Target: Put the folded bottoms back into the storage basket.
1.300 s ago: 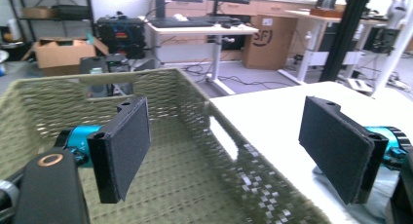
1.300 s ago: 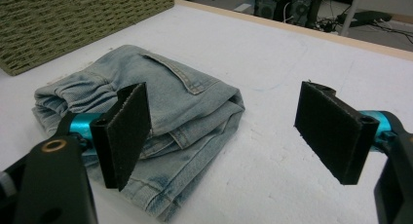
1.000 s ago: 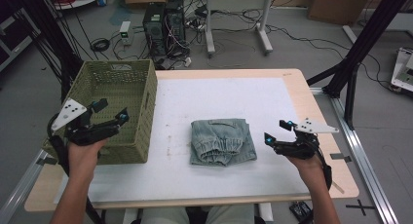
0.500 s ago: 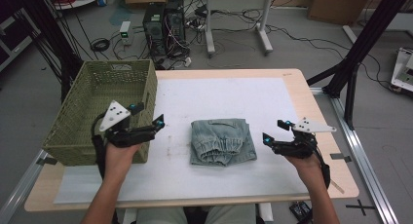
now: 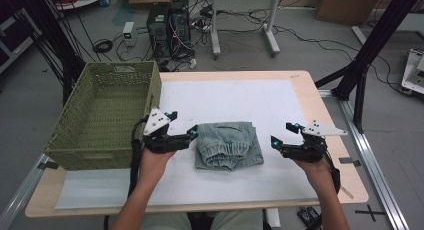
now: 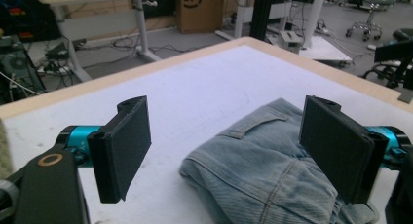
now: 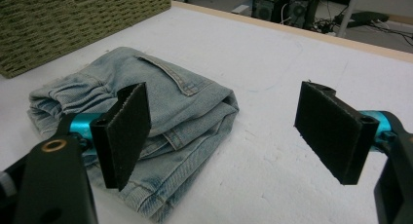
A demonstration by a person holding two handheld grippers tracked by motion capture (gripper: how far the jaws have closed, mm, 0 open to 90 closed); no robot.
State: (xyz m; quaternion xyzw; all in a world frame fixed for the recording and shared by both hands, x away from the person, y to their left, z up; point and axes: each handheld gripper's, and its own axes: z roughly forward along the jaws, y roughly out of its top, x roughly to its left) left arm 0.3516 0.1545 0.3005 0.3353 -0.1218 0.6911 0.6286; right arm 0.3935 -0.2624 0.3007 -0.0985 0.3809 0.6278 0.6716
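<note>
- Here the folded jeans [image 5: 228, 145] lie on the white mat [image 5: 260, 97] near the table's front middle, with the left gripper [image 5: 192, 135] at their 9 o'clock and the right gripper [image 5: 274, 141] at their 3 o'clock.
- The left gripper is the nearer one: in the high view its tips are just beside the denim's left edge, while the right one stands a little apart from the right edge.
- Both tongs are spread wide and hold nothing; in the left gripper view the jeans [image 6: 263, 170] sit low between the pads and toward the right pad, and in the right gripper view the jeans [image 7: 146, 112] lie behind the left pad.
- The bundle is nearly square, slightly longer from 9 to 3; the elastic cuffs face 6 o'clock and the waistband 12.
- I judge the coming move to be a two-sided pinch at the left and right edges, then a carry toward 10 o'clock.
- The green woven basket [image 5: 107, 150] stands there, its near right corner close to the left hand [image 5: 155, 157], so that wall is the edge to clear.
- Open mat lies at 12 and 6 o'clock.
</note>
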